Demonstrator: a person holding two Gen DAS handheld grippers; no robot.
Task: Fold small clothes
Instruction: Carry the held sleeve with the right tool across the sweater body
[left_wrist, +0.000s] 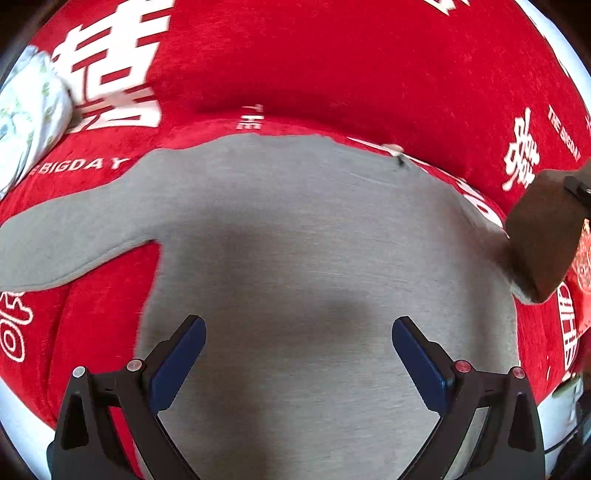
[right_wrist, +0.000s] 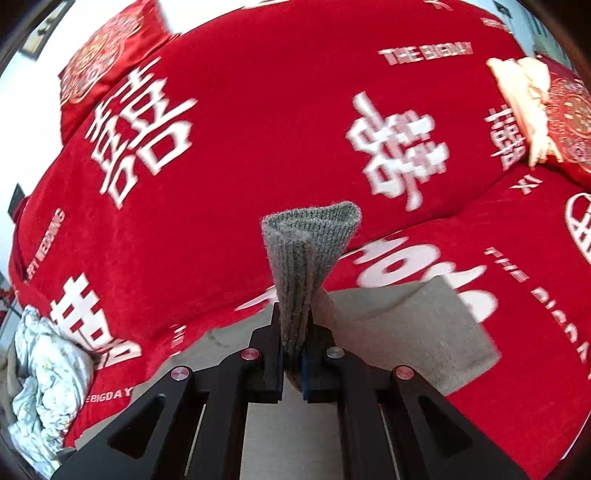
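The right gripper (right_wrist: 292, 354) is clamped tight on the ribbed cuff (right_wrist: 310, 251) of a grey knit sweater (left_wrist: 295, 236), the cuff standing up out of the jaws toward twelve o'clock with its open end flaring at the top. Below and to four o'clock of that grip, a fold of the same grey knit (right_wrist: 417, 332) lies on the red bedspread (right_wrist: 266, 122). The left gripper (left_wrist: 299, 354) stands wide with nothing between its blue pads (left_wrist: 177, 365), poised above the sweater's body, which spreads flat from the jaws out to twelve o'clock. The other sleeve (left_wrist: 62, 240) runs out to nine o'clock, unfolded. At three o'clock in the left wrist view a dark blurred shape (left_wrist: 543, 229) sits at the sweater's edge; it is probably the right gripper, though I cannot be sure. A pale printed cloth (left_wrist: 29, 114) lies bunched at ten o'clock on the spread, well apart from the sweater. I judge the step in hand to be the first sleeve fold: one sleeve is gripped by its cuff and lifted, ready to be carried across the body. The next move calls for laying that cuff flat over the chest toward nine o'clock without dragging the body, with the open left gripper free to pin the cloth or take the far sleeve.
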